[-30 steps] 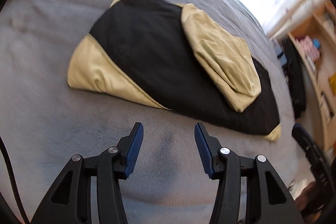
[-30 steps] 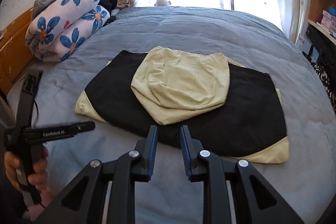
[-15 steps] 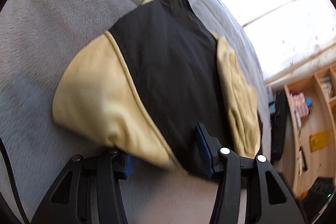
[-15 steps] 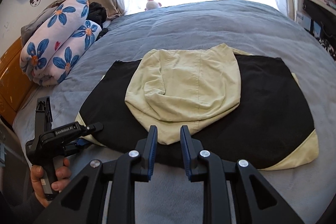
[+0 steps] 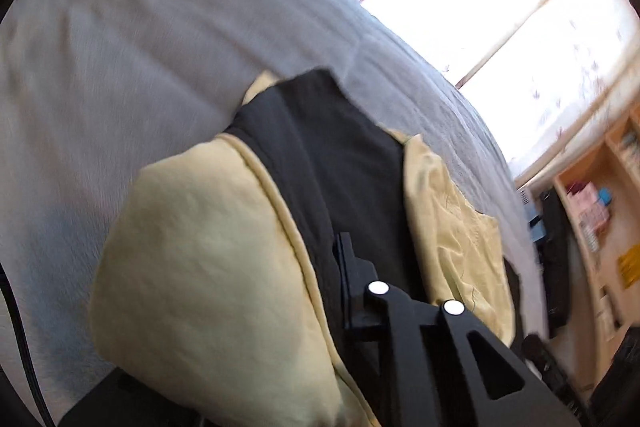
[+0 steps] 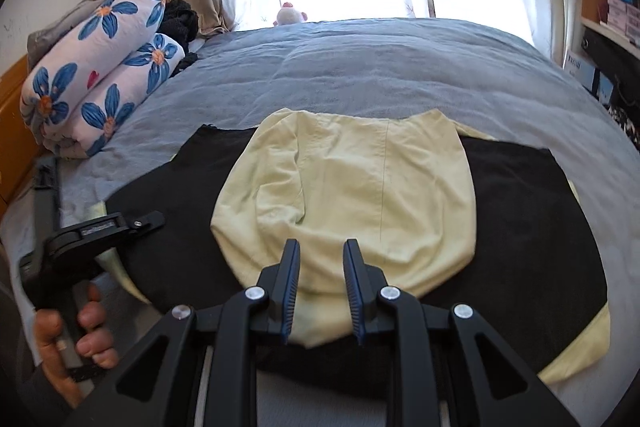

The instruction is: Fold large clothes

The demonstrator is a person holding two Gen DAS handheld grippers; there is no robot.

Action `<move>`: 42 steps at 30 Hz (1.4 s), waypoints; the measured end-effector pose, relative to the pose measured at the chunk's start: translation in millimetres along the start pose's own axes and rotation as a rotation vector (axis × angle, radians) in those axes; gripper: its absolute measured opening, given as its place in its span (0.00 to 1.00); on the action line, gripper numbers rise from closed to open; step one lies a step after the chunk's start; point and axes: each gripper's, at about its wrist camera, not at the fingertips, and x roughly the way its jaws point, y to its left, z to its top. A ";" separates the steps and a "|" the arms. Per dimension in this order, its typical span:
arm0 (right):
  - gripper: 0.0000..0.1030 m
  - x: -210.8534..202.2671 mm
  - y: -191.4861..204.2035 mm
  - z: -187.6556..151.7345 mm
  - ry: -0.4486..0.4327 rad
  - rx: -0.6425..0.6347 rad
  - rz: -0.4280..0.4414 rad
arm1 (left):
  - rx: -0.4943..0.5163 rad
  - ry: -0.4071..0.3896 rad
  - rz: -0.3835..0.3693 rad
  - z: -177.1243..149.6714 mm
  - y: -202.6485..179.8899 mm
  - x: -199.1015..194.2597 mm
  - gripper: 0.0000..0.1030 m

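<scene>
Already the left gripper (image 6: pixel 154 218) has just been closing its jaws, and in its own view the cloth sits between them: they look clamped on the near-left corner of the black hooded garment with pale yellow sleeves and hood (image 6: pixel 508 211), where a pale yellow sleeve panel (image 5: pixel 208 279) bulges up and covers one finger altogether. The garment lies flat across the near half of the grey-blue quilted bed (image 6: pixel 360 75), its long axis running left to right along the bed's near edge, hood (image 6: pixel 352 195) folded down over the middle of the body.

The right gripper (image 6: pixel 322 287) hangs over the near edge at the garment's middle, jaws a little apart with nothing between them, pointing across the short axis at the hood's tip. The far-right corner, with its sliver of yellow, lies well off to that gripper's right; I judge the right hand nearer to it, so a matching pinch there is what a fold would need.

The left wrist view is smeared and tilted. Exactly where the pads bite is hidden under the yellow fabric. A person's hand (image 6: pixel 76 343) grips the left handle at the bed's near-left corner.
</scene>
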 end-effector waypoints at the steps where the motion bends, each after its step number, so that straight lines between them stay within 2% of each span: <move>1: 0.21 4.6 0.1 0.8 -0.002 -0.006 -0.007 | 0.048 -0.025 0.025 0.4 -7.9 -4.2 0.07; 5: 0.20 30.3 1.0 0.2 0.011 -0.035 -0.042 | 0.173 -0.114 0.055 2.4 -40.7 -20.4 0.06; 10: 0.19 61.6 -2.2 -21.0 0.113 -0.039 -0.026 | 0.297 -0.182 0.032 3.1 -80.8 -36.2 0.06; 15: 0.20 58.1 -13.3 -29.8 0.101 0.014 0.017 | 0.444 -0.241 0.000 -3.2 -127.6 -51.4 0.05; 20: 0.20 53.2 -26.1 -31.5 0.112 0.085 0.095 | 0.538 -0.259 -0.044 -12.2 -175.7 -53.9 0.05; 24: 0.20 29.7 -46.7 -33.6 0.133 0.154 0.170 | 0.611 -0.269 -0.056 -25.0 -208.8 -53.5 0.05; 26: 0.20 8.2 -64.1 -36.4 0.108 0.206 0.175 | 0.640 -0.264 -0.069 -32.6 -223.0 -53.9 0.05; 28: 0.20 -14.9 -85.6 -41.7 0.074 0.249 0.130 | 0.668 -0.256 -0.088 -42.8 -240.6 -52.1 0.05; 30: 0.20 -38.5 -113.1 -50.2 0.040 0.301 0.049 | 0.690 -0.245 -0.111 -55.8 -258.2 -50.1 0.05; 35: 0.20 -70.9 -170.2 -70.9 0.020 0.406 -0.115 | 0.755 -0.209 -0.187 -90.0 -308.3 -33.1 0.05; 39: 0.20 -83.9 -202.1 -86.7 0.027 0.468 -0.196 | 0.844 -0.158 -0.252 -134.6 -348.3 -15.7 0.05; 42: 0.20 -87.2 -219.8 -99.9 0.047 0.508 -0.233 | 0.939 -0.089 -0.254 -176.5 -368.9 9.0 0.06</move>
